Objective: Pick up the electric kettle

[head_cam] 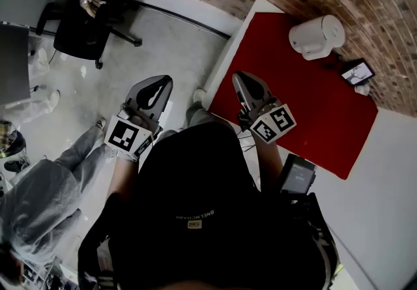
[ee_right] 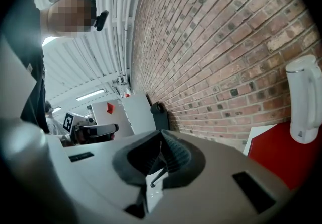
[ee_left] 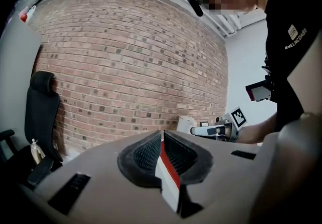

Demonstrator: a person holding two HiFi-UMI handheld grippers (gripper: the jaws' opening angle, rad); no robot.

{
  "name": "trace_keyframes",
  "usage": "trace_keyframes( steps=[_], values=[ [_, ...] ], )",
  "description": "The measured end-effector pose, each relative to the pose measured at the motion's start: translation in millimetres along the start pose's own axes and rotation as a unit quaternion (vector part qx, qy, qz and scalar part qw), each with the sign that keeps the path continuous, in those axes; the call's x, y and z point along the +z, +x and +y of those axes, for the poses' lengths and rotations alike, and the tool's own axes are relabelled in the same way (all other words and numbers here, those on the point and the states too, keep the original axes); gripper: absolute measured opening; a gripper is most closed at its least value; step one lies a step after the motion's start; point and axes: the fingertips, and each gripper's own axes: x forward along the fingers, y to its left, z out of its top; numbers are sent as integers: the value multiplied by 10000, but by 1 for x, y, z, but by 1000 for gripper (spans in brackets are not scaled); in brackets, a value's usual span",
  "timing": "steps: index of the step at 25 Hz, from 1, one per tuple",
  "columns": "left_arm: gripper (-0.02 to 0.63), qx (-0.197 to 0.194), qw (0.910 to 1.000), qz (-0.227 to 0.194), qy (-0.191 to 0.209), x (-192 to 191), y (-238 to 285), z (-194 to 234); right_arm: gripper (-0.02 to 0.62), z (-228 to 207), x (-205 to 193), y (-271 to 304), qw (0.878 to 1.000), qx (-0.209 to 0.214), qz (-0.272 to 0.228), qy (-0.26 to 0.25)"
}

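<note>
The light is soft and even, and we find the head view rather dim. The dark clothing [head_cam: 195,217] behind the left claw [head_cam: 161,80] loses almost all detail, while the white kettle [head_cam: 317,36] far ahead of the right claw [head_cam: 242,77] is nearly washed out. In the right gripper view a ceiling lamp [ee_right: 90,95] glows up and to the left of the claw. Both gripper views curve the brick wall [ee_left: 126,67] ahead of the claw, go black in the corners, and show the near claw body soft
</note>
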Motion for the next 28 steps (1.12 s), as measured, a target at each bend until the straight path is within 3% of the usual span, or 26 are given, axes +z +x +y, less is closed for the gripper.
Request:
trace_keyframes(
  steps=[6,13,19,28],
  values=[
    [26,-27,9998,209,-6,0,37,1,6,-33,4,-3,10000,-24,89,38],
    [83,-412,9978,507,71,-8,72,-10,6,-61,4,-22,9990,-400,23,188],
    [129,-1073,9915,728,95,-9,114,-16,6,-81,6,-41,9939,-1023,-146,389],
    [173,-2125,9723,807,536,4,182,-31,6,-114,17,-79,9752,-2023,-579,692]
  ],
)
